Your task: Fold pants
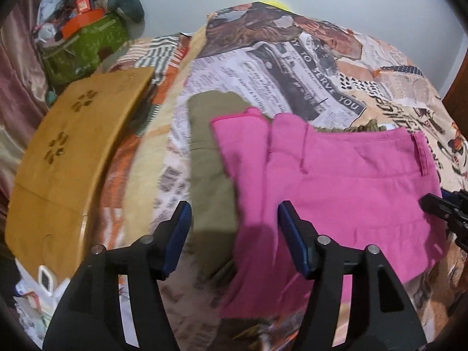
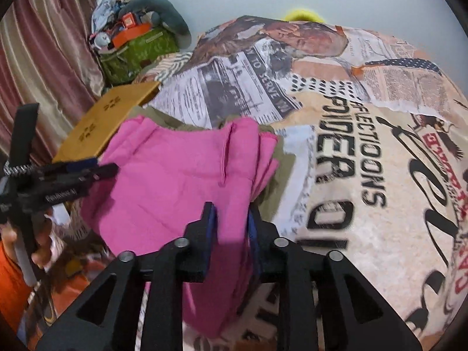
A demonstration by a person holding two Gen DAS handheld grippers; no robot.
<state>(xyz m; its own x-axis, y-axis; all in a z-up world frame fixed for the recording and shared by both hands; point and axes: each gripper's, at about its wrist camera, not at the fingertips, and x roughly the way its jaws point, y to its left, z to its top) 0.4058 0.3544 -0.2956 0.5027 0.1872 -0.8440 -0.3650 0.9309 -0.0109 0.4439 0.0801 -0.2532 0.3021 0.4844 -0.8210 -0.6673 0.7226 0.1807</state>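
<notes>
My left gripper [image 1: 232, 228] points down at the bed, jaws spread wide and released. Nothing is pinched between its blue pads [image 1: 175, 239]. The left edge of the pink pants [image 1: 336, 181] lies below the gap, partly under the right-hand pad, with a shadow across it.

The pants lie folded on the printed bedspread [image 1: 292, 67]. They rest on top of an olive garment [image 1: 210, 158], which shows along their left side and at their far edge. A belt loop stands near the far right corner of the pants in the left view.

My right gripper [image 2: 231, 228] points down at the right side of the pants [image 2: 175, 181]. Its jaws stand narrowly apart with a fold of pink cloth running up between them. Whether the pads press on that cloth, I cannot tell. In the left view the tip of this gripper [image 1: 438, 207] sits at the right edge of the pants.

In the right view my left gripper [image 2: 96, 172] sits at the far left edge of the pants, and my hand [image 2: 44, 239] grips its handle.

A tan board [image 1: 70, 158] lies left of the clothes. A green bag [image 1: 84, 49] stands beyond it, beside a curtain [image 2: 49, 58].
</notes>
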